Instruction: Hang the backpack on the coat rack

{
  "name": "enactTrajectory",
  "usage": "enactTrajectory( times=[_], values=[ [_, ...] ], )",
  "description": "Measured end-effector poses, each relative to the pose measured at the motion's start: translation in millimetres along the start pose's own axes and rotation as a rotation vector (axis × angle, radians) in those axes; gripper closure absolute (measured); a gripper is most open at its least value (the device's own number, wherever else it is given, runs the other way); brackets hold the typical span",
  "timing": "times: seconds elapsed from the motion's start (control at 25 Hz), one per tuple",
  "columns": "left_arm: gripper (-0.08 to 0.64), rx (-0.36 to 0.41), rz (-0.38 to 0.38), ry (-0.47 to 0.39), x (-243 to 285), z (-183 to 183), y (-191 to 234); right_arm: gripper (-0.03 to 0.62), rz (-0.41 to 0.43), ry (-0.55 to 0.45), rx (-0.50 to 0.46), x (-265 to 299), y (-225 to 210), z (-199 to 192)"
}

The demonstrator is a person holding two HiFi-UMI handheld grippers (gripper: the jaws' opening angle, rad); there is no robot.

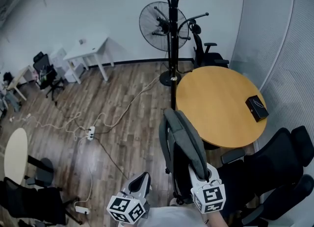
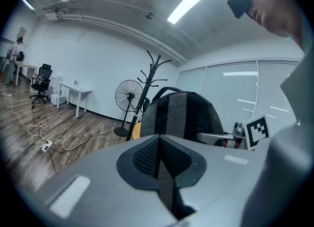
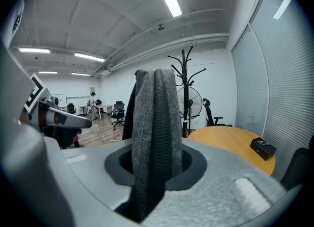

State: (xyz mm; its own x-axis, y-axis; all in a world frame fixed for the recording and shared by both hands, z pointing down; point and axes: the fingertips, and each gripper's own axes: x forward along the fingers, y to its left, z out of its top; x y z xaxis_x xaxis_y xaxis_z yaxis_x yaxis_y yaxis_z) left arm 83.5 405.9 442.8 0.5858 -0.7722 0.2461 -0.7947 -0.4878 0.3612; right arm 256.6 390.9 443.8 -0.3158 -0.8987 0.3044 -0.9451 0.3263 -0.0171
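The grey and black backpack [image 1: 182, 140] hangs upright in the air in front of me, beside the round table. My right gripper [image 1: 201, 171] is shut on its grey zippered edge [image 3: 154, 123], which stands up between the jaws in the right gripper view. My left gripper [image 1: 143, 178] is to the left of the backpack, apart from it, with its jaws shut on nothing [image 2: 159, 155]. The backpack [image 2: 181, 113] fills the middle of the left gripper view. The black coat rack [image 1: 172, 30] stands beyond the table, with bare hooks at its top [image 3: 185, 81].
A round wooden table [image 1: 216, 103] with a small black box [image 1: 256, 108] is to the right. A standing fan [image 1: 158, 25] is beside the rack. Black office chairs [image 1: 274, 167] sit at the lower right. Cables and a power strip [image 1: 91, 132] lie on the wooden floor.
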Motion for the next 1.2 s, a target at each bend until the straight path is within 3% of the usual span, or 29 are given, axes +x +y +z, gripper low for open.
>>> enactTrajectory(
  times=[0.4,0.92,1.2],
  values=[
    [0.541,-0.060,0.032,-0.038,22,20,57,0.502,0.047,0.014,-0.010,68,17,19],
    [0.541,-0.102,0.001,-0.083,47,96,182,0.502,0.022,0.014,-0.005,193,64,77],
    [0.541,-0.108,0.027,-0.109,41,128,264,0.502,0.002,0.003,0.028,262,91,96]
  ],
)
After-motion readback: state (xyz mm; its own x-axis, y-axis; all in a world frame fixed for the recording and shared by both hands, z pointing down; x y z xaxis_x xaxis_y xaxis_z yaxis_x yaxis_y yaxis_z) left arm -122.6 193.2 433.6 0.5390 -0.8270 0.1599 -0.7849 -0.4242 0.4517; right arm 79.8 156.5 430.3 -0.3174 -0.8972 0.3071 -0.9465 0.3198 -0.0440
